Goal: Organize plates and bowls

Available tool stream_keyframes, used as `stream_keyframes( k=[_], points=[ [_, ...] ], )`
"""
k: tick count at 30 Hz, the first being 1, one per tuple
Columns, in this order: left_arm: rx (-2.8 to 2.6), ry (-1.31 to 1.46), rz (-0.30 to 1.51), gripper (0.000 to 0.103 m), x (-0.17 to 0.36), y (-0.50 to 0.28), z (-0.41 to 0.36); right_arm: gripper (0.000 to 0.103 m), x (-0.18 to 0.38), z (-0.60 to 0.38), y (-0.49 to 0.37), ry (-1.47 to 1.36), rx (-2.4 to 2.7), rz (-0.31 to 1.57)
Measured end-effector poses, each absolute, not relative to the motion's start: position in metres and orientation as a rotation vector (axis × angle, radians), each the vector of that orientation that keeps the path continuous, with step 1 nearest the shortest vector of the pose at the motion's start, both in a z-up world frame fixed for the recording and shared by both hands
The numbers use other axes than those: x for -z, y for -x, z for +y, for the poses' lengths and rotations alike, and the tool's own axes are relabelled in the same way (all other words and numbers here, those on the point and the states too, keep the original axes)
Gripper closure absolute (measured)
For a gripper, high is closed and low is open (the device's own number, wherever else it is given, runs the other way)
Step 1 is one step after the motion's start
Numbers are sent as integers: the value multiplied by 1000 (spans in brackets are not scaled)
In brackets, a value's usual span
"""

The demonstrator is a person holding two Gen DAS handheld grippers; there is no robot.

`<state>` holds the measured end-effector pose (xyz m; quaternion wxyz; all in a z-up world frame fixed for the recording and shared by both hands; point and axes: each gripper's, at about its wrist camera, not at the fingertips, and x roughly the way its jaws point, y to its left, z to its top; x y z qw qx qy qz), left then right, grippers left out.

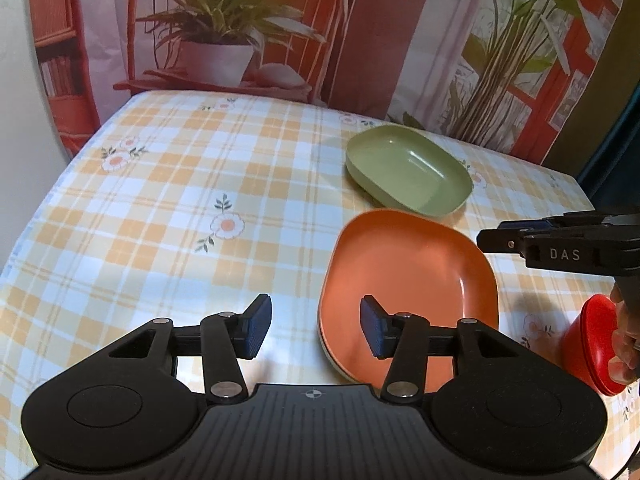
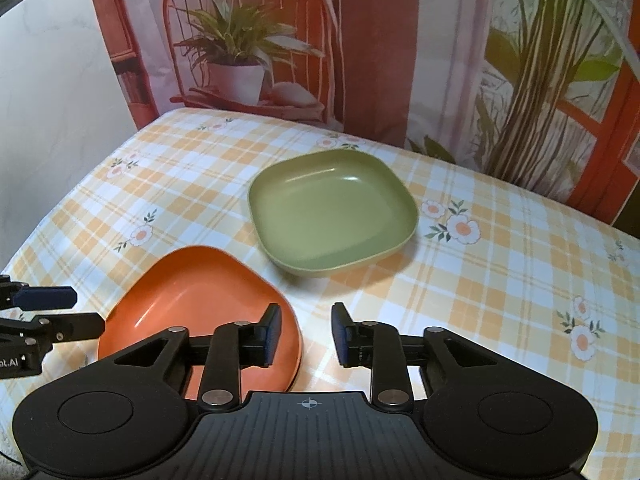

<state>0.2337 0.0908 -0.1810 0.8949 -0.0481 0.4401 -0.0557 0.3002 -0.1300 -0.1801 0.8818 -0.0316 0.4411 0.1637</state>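
Two dishes sit on the checked tabletop (image 2: 500, 280): green bowl (image 2: 334, 214) at centre frame, orange plate (image 2: 200, 312) lower left. Both the left claw (image 1: 316, 326) and right claw (image 2: 306, 334) gape, empty; a grasp on one dish's rim likely comes next.

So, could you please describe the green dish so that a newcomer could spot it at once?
Start at the checked tablecloth with its flower print. Two squarish dishes sit near its middle, and the green dish is the one farther from the grippers. Unlike the orange plate beside it, it is olive green and deeper-walled.
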Motion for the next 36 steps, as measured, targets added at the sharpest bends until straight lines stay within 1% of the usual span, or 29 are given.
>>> stream_keyframes(
  k=[4, 22, 31, 36],
  points=[
    [118, 77, 896, 52, 174, -237, 89, 71, 176, -138, -302, 68, -327, 911],
    [165, 12, 792, 52, 141, -274, 77, 70, 158, -181, -326, 75, -241, 875],
    [212, 4, 745, 52, 131, -307, 66, 70, 165, -204, -345, 39, -206, 874],
    [216, 19, 749, 52, 135, -332, 60, 69, 173, -212, -359, 13, -195, 877]
  ],
)
